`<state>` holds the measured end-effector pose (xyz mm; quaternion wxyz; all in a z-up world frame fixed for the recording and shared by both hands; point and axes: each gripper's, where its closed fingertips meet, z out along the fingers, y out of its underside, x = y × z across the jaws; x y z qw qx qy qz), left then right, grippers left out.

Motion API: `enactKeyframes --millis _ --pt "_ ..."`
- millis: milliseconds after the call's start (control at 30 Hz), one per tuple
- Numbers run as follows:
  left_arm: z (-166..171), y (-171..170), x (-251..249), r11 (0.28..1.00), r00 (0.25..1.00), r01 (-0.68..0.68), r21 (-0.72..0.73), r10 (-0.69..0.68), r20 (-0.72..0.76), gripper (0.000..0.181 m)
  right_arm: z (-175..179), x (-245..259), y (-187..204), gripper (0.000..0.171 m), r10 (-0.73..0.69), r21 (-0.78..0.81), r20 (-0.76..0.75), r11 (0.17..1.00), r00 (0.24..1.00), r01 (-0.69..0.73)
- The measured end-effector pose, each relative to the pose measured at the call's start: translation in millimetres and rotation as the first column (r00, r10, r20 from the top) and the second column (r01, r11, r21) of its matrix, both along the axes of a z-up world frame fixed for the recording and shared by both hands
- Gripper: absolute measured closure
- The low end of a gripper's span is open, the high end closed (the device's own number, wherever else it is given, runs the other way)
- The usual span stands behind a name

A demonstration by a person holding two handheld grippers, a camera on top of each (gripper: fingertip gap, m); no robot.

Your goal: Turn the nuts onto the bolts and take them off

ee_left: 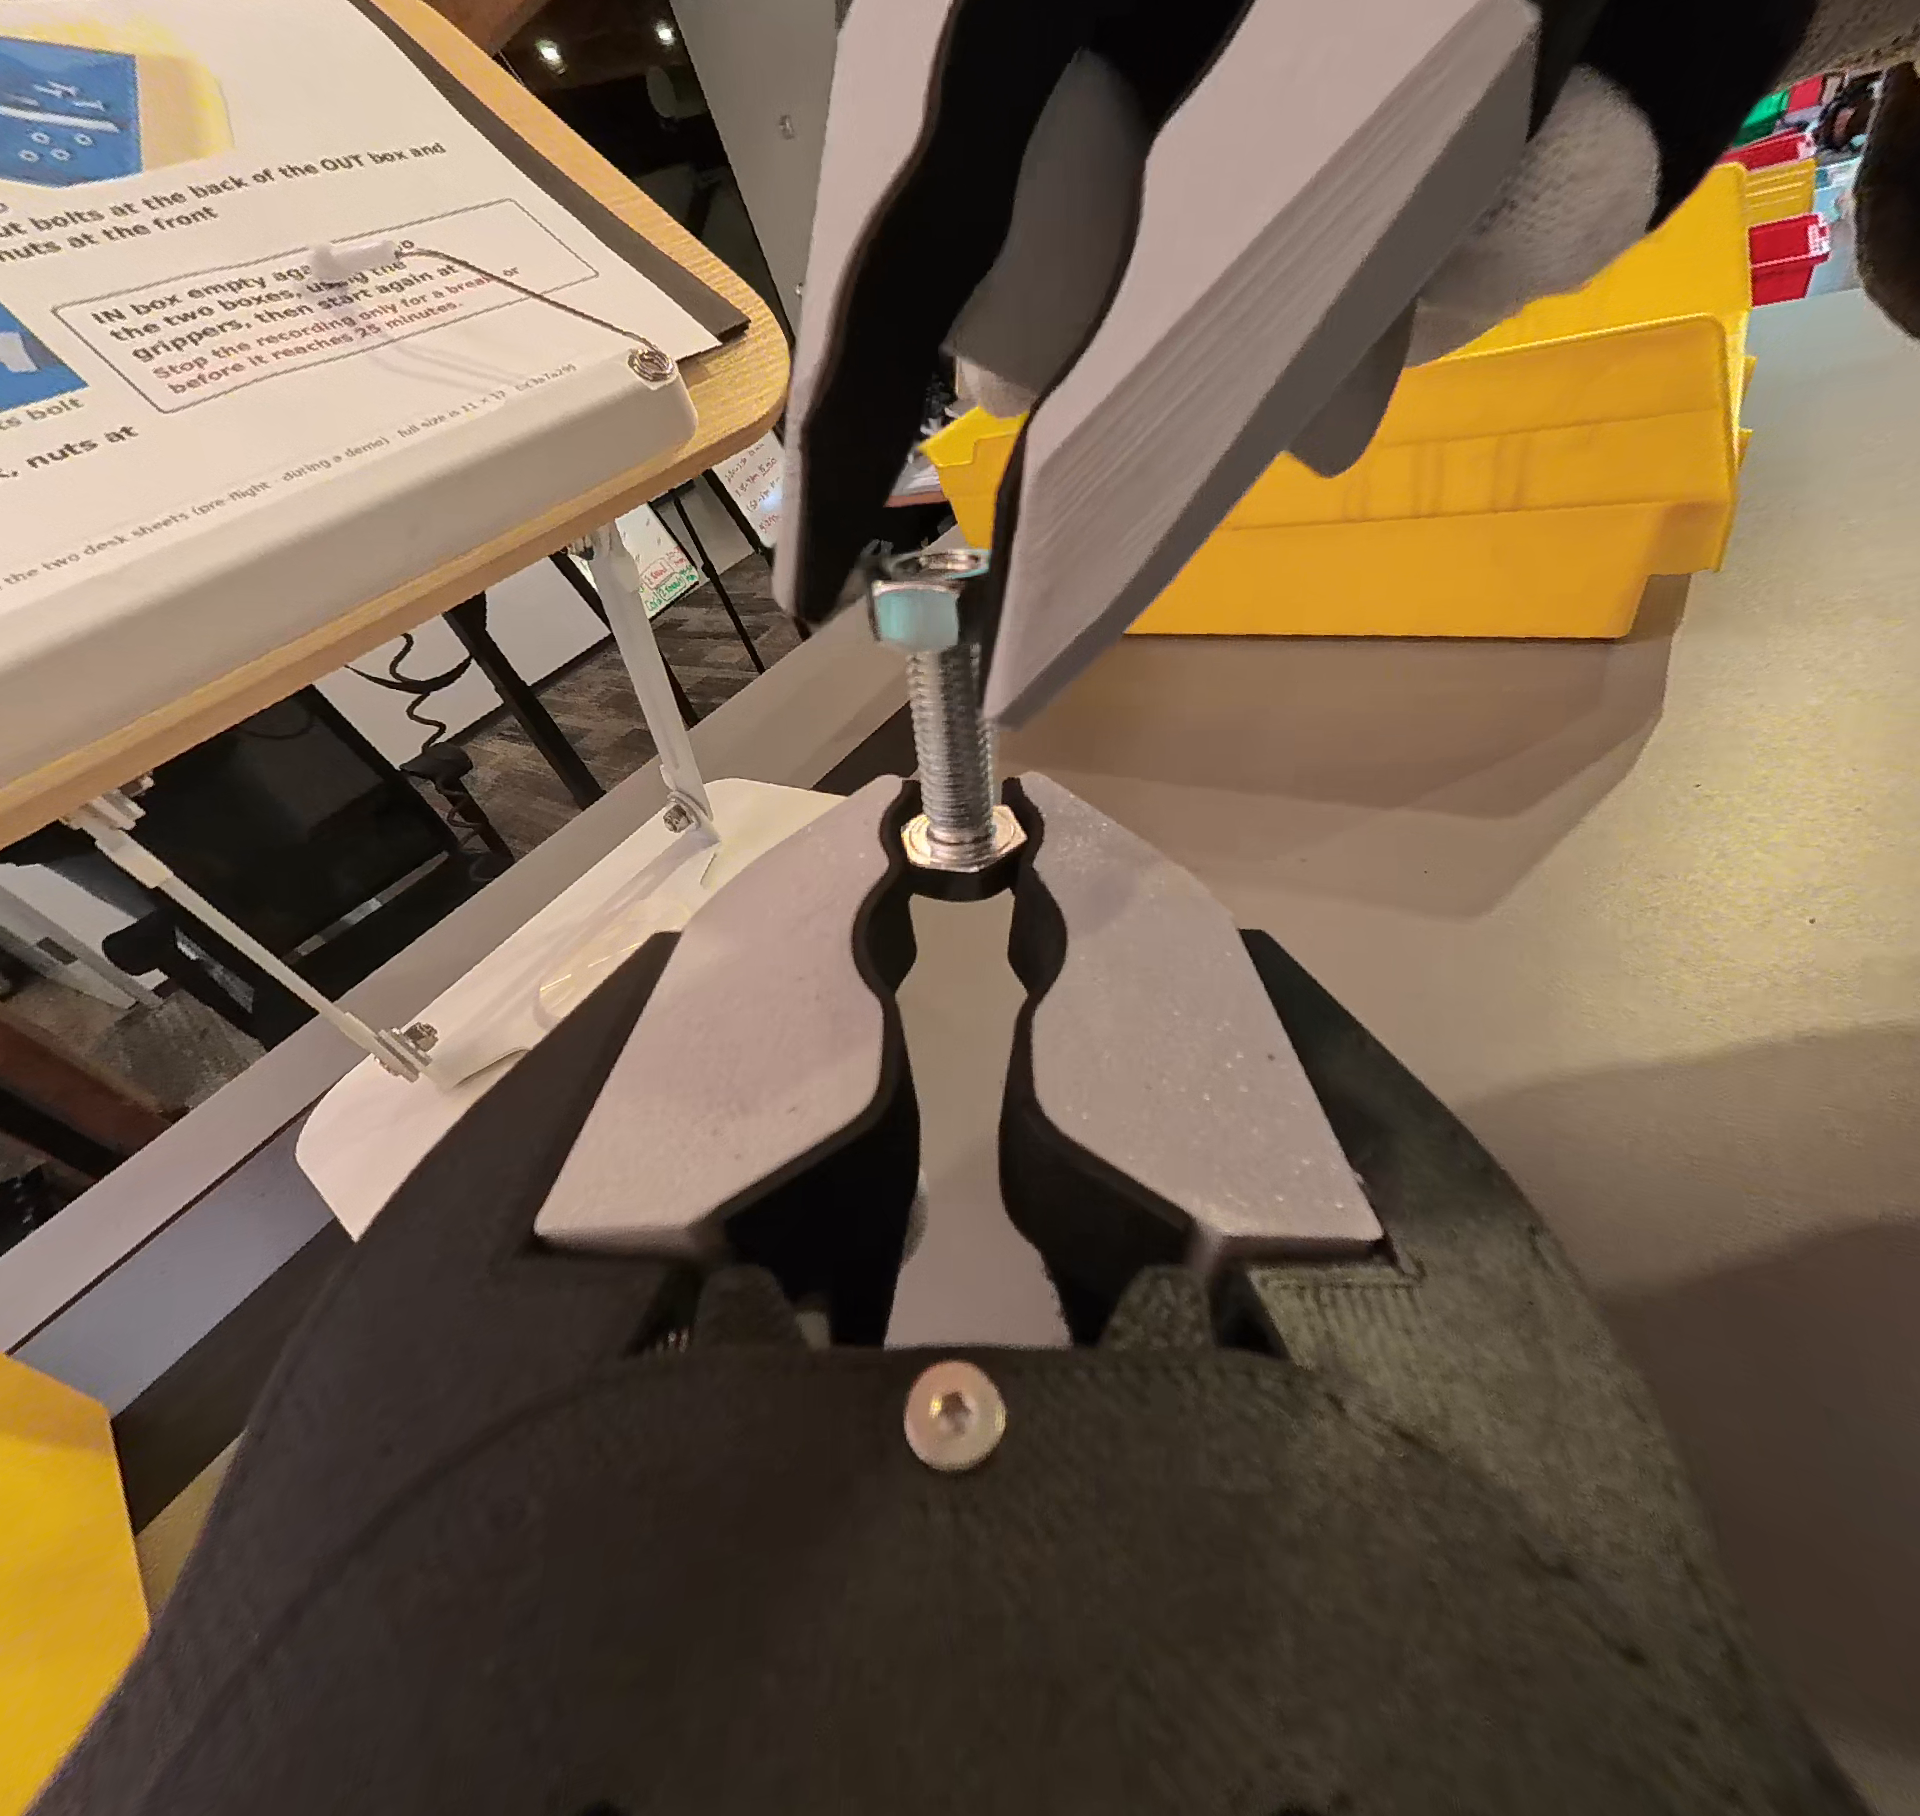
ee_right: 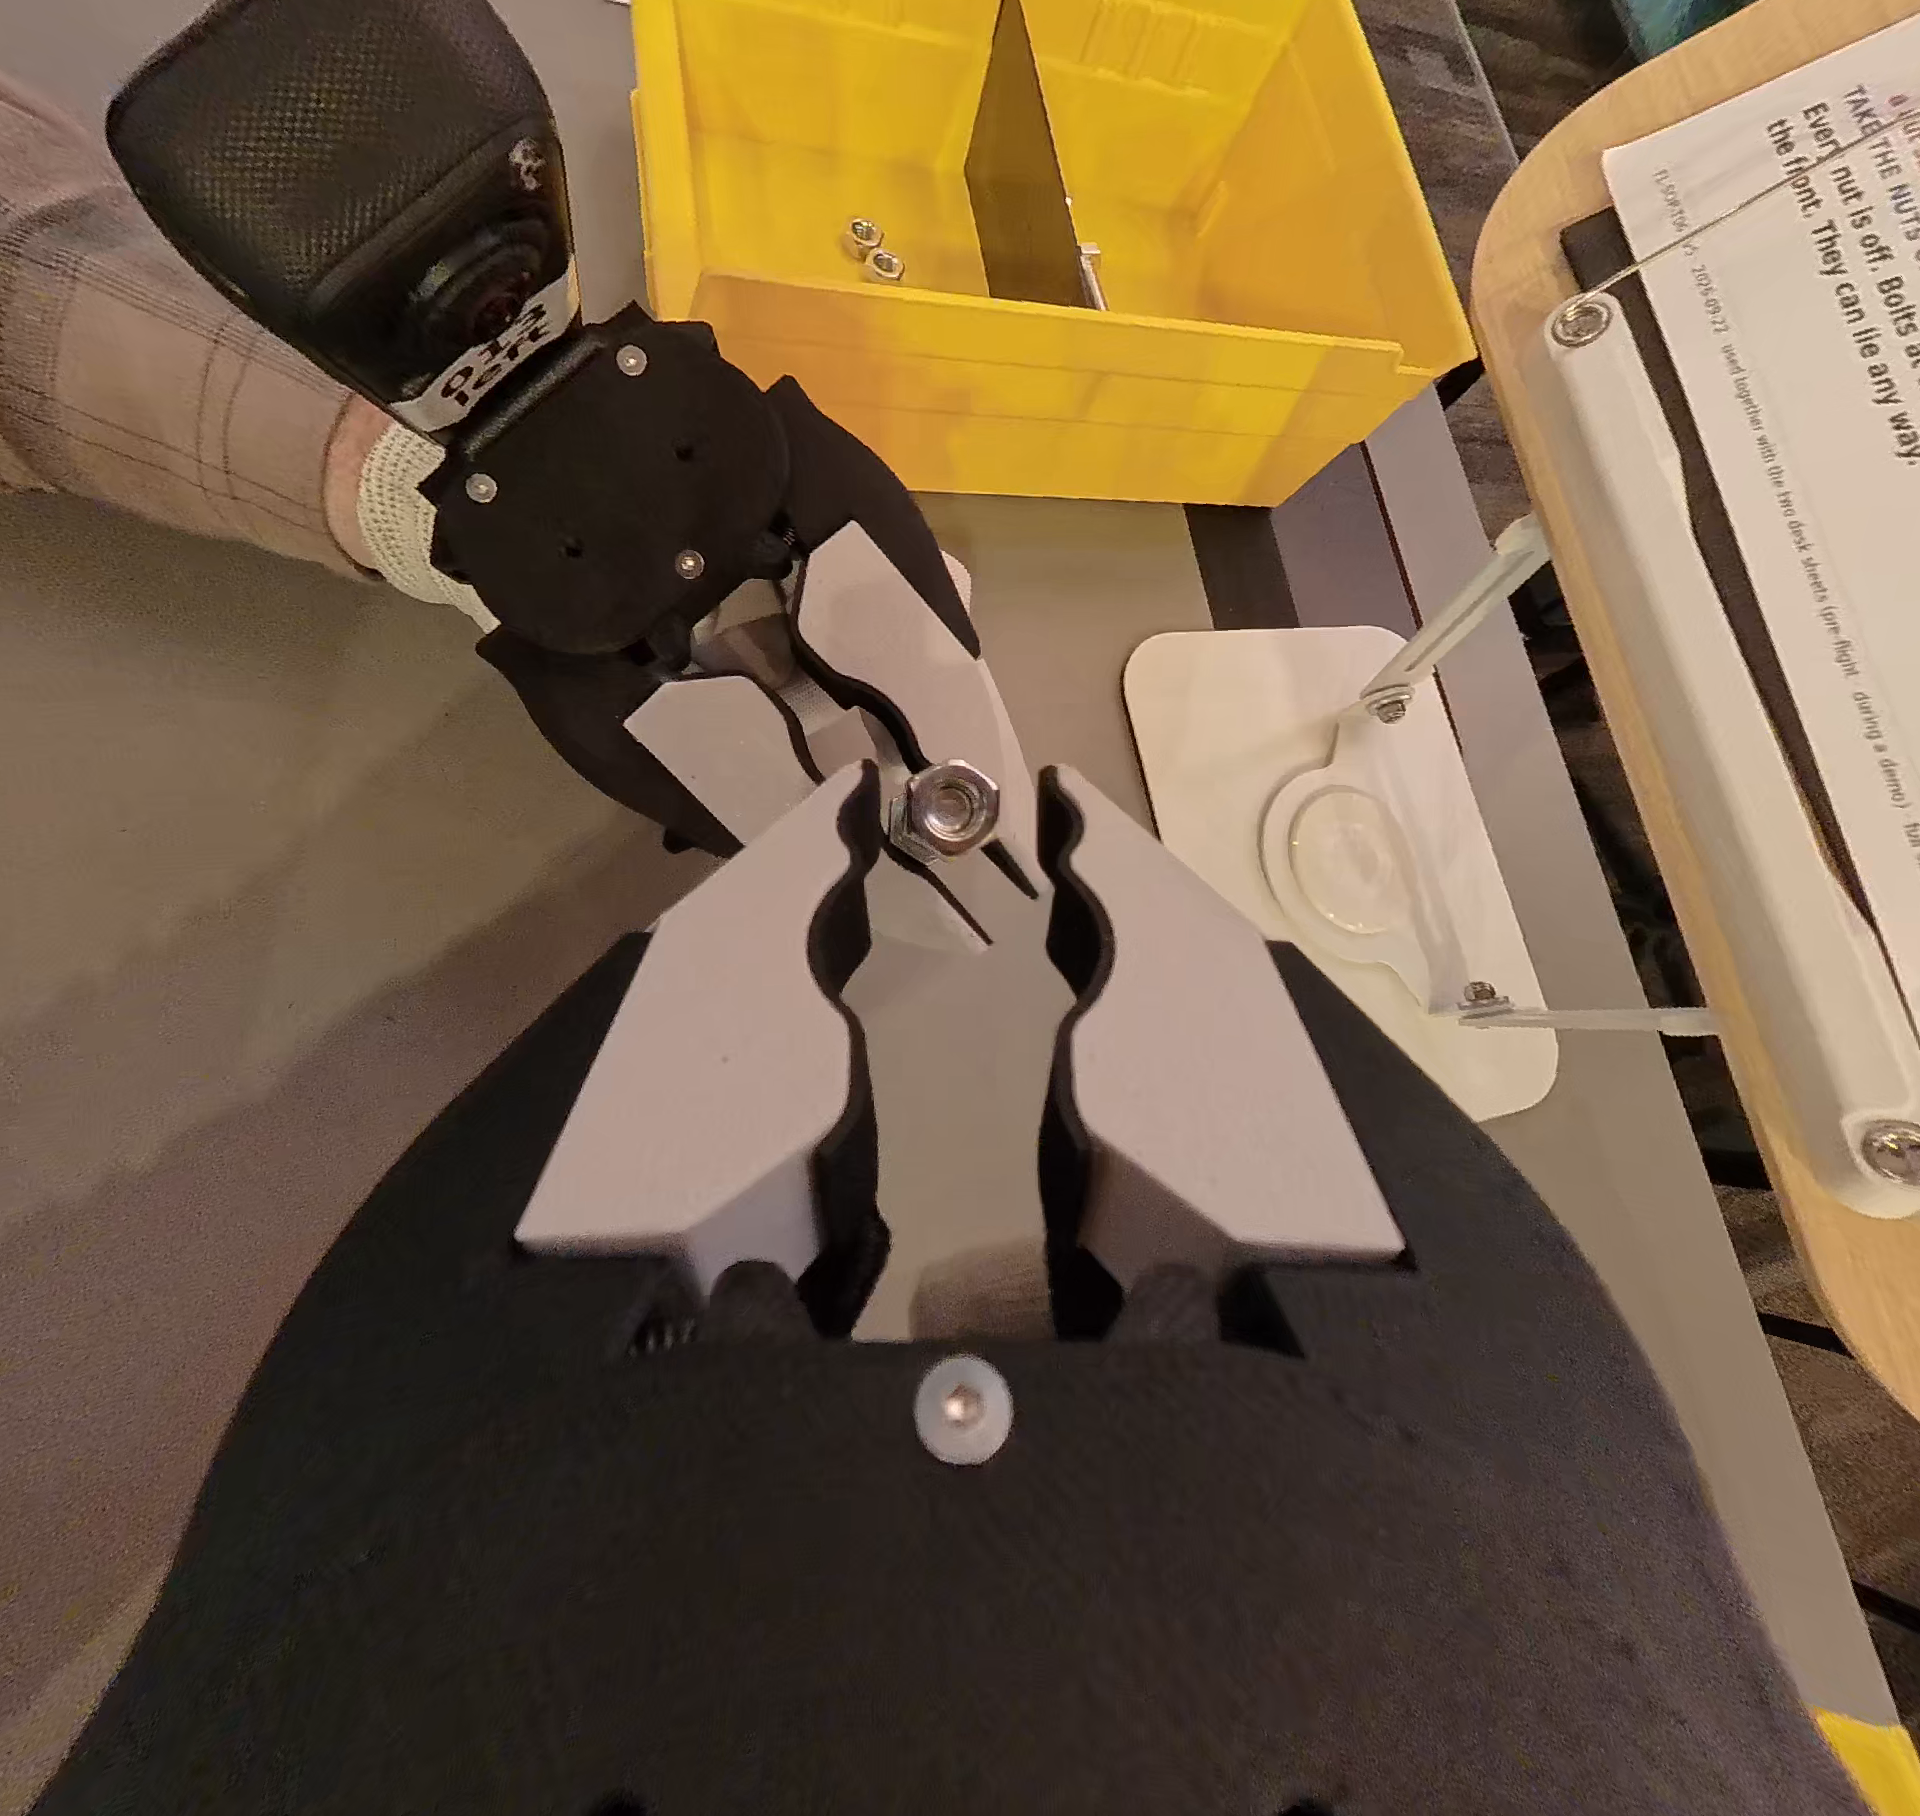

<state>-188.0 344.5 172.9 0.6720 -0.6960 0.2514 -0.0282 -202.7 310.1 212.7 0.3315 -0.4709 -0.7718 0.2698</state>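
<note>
One bolt [ee_left: 945, 727] in left gripper [ee_left: 961, 836], nut [ee_left: 925, 605] between right gripper [ee_right: 951, 802] jaws

Silver threaded bolt [ee_left: 943, 727] upright, hex nut [ee_left: 923, 605] at its top end.

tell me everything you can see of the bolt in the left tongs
The bolt looks like bright silver metal, with a threaded shank and a hex head. It stands roughly upright, its head clamped between the left tongs. A silver hex nut sits at the shank's far end. The right tongs flank that nut, with a gap showing on one side in the right wrist view.
</note>
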Motion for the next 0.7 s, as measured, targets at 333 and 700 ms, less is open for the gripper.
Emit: enactKeyframes --millis 333,700 --pt "7 -1 -3 1.000 0.999 0.005 0.013 -0.005 0.045 0.167 17 12 0 0.126 0.034 -0.027 -0.067 0.999 0.997 -0.036" --pt "16 -3 -10 1.000 0.994 0.010 0.018 -0.012 0.109 0.167 22 -1 -11 0.122 0.101 -0.096 -0.182 0.988 0.978 -0.119"
